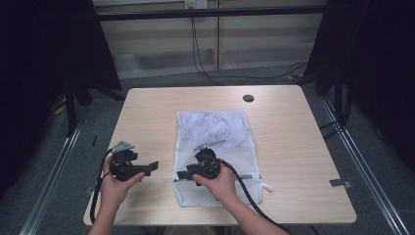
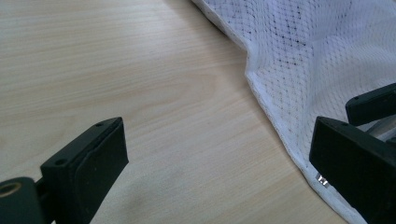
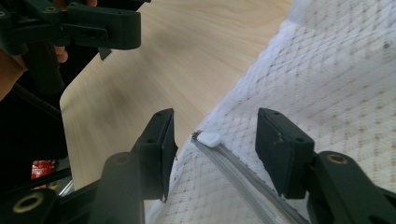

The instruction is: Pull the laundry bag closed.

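A white mesh laundry bag (image 1: 215, 132) (image 2: 308, 51) (image 3: 336, 84) lies flat in the middle of the table, with pale cloth inside. My right gripper (image 1: 180, 175) (image 3: 219, 140) is open at the bag's near left edge. Its jaws stand on either side of the white zipper pull (image 3: 208, 138), at the end of the grey zipper (image 3: 243, 172), without closing on it. My left gripper (image 1: 152, 166) (image 2: 217, 154) is open just left of the bag, over bare wood, with nothing between its jaws. It points toward the bag's edge and the right gripper.
The light wooden table (image 1: 284, 122) has a round black cable hole (image 1: 248, 98) at the back. Black cables trail from both grippers off the near edge. Dark curtains flank the table, and metal rails run along the floor on either side.
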The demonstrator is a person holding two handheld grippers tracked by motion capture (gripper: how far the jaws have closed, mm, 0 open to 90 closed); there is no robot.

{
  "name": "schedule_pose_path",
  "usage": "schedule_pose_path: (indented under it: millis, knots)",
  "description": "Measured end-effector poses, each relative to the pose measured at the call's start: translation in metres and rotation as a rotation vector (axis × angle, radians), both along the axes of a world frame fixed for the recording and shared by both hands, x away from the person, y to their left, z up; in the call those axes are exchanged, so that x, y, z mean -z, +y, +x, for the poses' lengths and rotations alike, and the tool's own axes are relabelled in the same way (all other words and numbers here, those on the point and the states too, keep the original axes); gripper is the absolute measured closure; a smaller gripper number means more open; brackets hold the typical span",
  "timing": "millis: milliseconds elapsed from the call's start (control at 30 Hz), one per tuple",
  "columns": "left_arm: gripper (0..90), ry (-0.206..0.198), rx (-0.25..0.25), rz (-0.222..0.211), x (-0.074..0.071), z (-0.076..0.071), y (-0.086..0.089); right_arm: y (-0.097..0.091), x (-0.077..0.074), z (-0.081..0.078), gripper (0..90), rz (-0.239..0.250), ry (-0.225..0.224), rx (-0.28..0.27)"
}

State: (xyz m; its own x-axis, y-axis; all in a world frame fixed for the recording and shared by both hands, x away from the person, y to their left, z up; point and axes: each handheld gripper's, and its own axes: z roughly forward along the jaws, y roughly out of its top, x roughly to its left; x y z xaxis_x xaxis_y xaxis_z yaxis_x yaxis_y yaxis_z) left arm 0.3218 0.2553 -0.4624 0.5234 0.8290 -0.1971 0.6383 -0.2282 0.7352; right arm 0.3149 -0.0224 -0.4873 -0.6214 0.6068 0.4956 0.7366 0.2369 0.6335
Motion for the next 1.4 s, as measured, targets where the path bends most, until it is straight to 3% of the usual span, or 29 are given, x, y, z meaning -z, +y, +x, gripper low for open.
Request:
schedule_pose_path:
  millis: [533,633,1100,1400]
  knots:
    - [6.0,0.008,0.008,-0.007,0.000,0.000,0.001,0.011,0.006,0.000,59.0,0.000,0.043,-0.017]
    - [6.1,0.006,0.005,0.000,0.000,0.000,0.002,0.013,0.007,0.001,64.6,-0.009,0.047,-0.018]
    - [6.1,0.017,0.007,0.004,0.001,0.000,0.004,0.022,0.011,0.002,71.4,-0.020,0.085,-0.039]
    - [6.1,0.022,0.004,0.004,0.001,0.000,0.005,0.027,0.015,0.004,78.5,-0.032,0.112,-0.029]
